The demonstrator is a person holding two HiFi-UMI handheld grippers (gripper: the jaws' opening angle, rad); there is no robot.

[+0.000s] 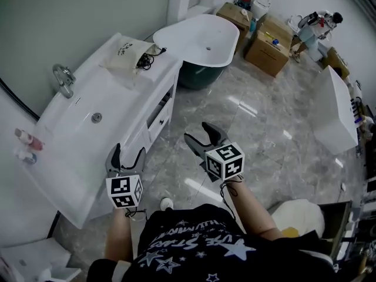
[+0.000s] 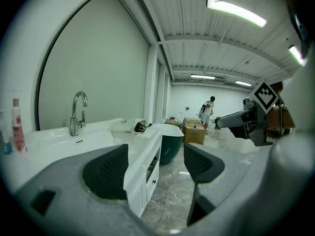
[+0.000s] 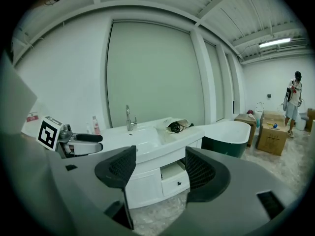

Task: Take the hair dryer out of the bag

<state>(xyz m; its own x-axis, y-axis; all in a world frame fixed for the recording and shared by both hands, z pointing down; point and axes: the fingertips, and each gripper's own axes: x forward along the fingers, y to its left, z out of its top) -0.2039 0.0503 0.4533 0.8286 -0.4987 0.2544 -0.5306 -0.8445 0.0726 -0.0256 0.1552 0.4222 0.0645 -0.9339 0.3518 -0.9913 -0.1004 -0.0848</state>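
Not started: hair dryer cord (image 1: 147, 60) pokes from cloth bag (image 1: 124, 53) on vanity top (image 1: 76, 137). Left gripper (image 1: 126, 153) and right gripper (image 1: 198, 133) gape wide, empty, well short of it.

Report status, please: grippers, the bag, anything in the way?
Left gripper open, empty; right gripper open, empty. Bag lies on counter, untouched, black cord at its mouth. Nothing blocks the way to it.

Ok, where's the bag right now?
Head view, upper left: the bag lies on the vanity counter's far end, between the faucet and the bathtub.
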